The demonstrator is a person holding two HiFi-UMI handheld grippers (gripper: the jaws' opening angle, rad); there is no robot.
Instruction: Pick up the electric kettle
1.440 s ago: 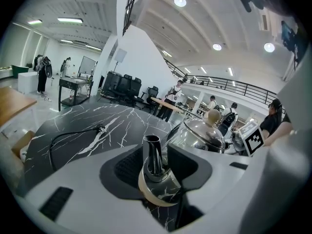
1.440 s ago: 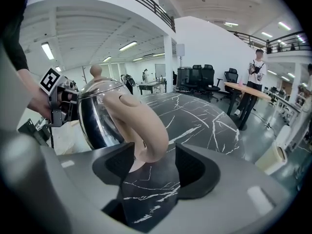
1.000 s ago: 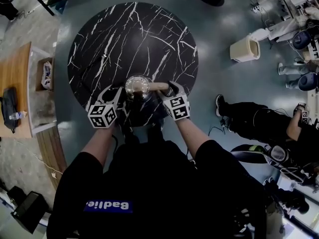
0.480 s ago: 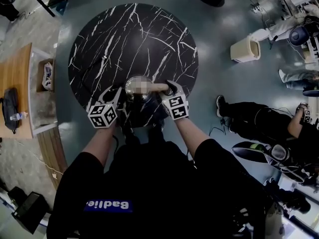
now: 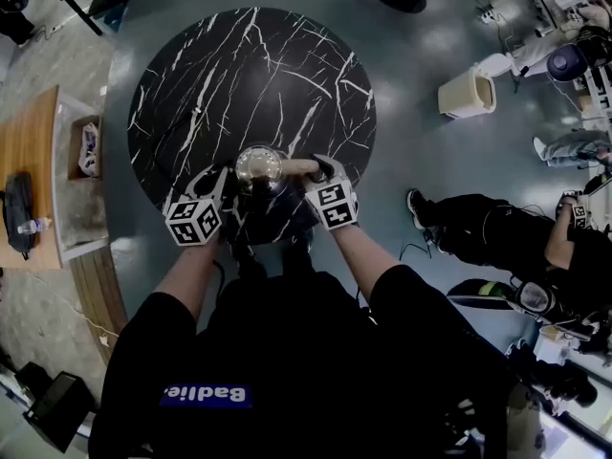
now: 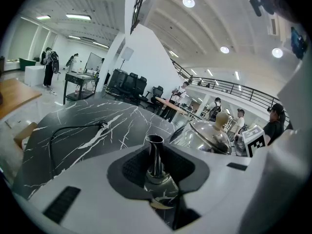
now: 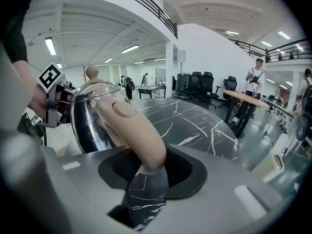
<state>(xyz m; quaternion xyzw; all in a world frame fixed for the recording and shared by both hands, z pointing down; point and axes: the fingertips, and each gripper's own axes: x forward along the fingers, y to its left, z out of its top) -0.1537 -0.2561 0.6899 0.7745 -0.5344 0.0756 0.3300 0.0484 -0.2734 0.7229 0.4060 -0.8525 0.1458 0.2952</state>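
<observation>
Your right gripper [image 5: 320,169] closes round the stiff handle [image 7: 137,130], left gripper [image 5: 228,176] round the slick spout [image 6: 155,153]; expect a heavy kettle [image 7: 91,115].

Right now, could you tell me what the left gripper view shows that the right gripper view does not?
Only left: the kettle's spout between the left tool's closing jaws, and a black cable on the table. Only right: the beige handle between the right tool's closing jaws, and a bin. Both: the kettle's shiny body and the black table.
</observation>
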